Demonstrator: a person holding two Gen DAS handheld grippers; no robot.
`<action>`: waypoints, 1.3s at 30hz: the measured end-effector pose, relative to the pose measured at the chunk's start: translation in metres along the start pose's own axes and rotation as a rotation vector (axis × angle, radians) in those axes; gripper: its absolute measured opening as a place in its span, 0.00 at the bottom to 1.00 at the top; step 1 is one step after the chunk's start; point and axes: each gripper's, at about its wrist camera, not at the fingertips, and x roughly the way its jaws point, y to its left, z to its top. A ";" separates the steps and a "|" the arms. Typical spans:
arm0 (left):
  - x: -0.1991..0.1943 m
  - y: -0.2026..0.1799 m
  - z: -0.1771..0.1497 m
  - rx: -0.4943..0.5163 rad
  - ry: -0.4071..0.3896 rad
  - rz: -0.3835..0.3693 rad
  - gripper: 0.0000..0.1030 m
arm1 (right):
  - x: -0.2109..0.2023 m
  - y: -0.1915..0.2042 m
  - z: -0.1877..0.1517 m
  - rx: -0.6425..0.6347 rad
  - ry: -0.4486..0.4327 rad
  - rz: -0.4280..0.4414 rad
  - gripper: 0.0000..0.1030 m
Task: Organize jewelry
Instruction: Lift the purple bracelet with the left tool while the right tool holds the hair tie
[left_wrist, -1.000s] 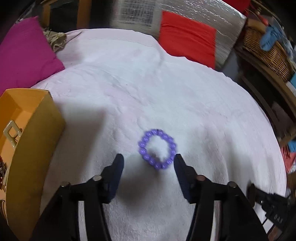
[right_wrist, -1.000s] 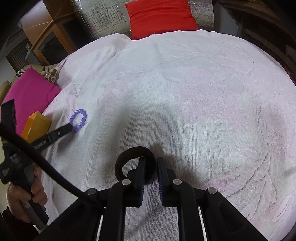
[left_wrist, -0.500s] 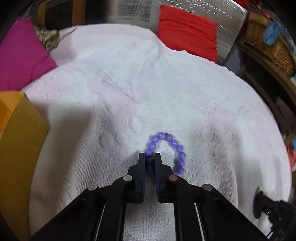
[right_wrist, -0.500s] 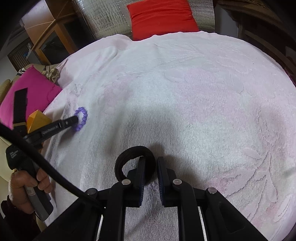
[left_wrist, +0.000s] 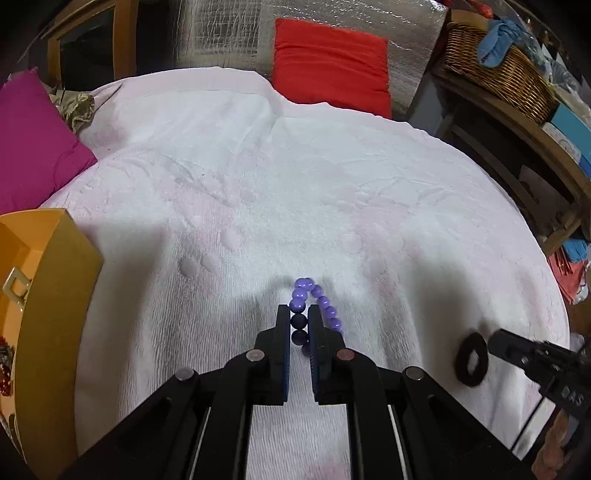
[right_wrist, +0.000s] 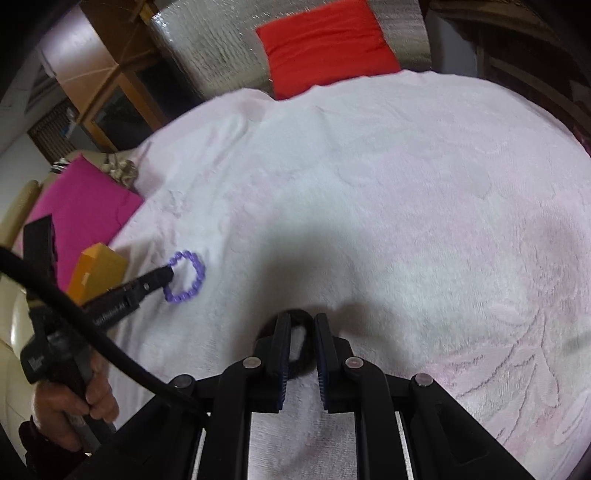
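Observation:
My left gripper (left_wrist: 298, 314) is shut on a purple bead bracelet (left_wrist: 318, 306) and holds it just above the white towel (left_wrist: 295, 192); the loop hangs on edge. It also shows in the right wrist view (right_wrist: 184, 271), held by the left gripper (right_wrist: 168, 275). My right gripper (right_wrist: 298, 321) is shut on a black hair tie (right_wrist: 299, 356), lifted off the towel. The hair tie also shows in the left wrist view (left_wrist: 471, 360), held by the right gripper (left_wrist: 493, 341). An orange jewelry box (left_wrist: 48, 295) stands open at the left.
A magenta cushion (left_wrist: 33, 147) lies at the far left and a red cushion (left_wrist: 332, 61) at the back. A wicker basket (left_wrist: 495, 77) sits on a wooden shelf at the right. The box also shows in the right wrist view (right_wrist: 98, 271).
My left gripper closed on the purple bracelet and lifted it off the towel. My right gripper rose with the black hair tie in it.

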 end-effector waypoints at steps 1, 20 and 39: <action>-0.004 0.000 -0.003 0.006 0.001 -0.009 0.09 | 0.000 -0.001 0.000 0.005 0.003 0.005 0.15; 0.004 0.024 -0.025 -0.051 0.102 -0.053 0.10 | 0.027 0.017 -0.007 -0.131 0.062 -0.141 0.18; 0.013 0.000 -0.022 0.058 0.077 -0.015 0.26 | 0.023 0.004 -0.007 -0.037 0.061 -0.095 0.10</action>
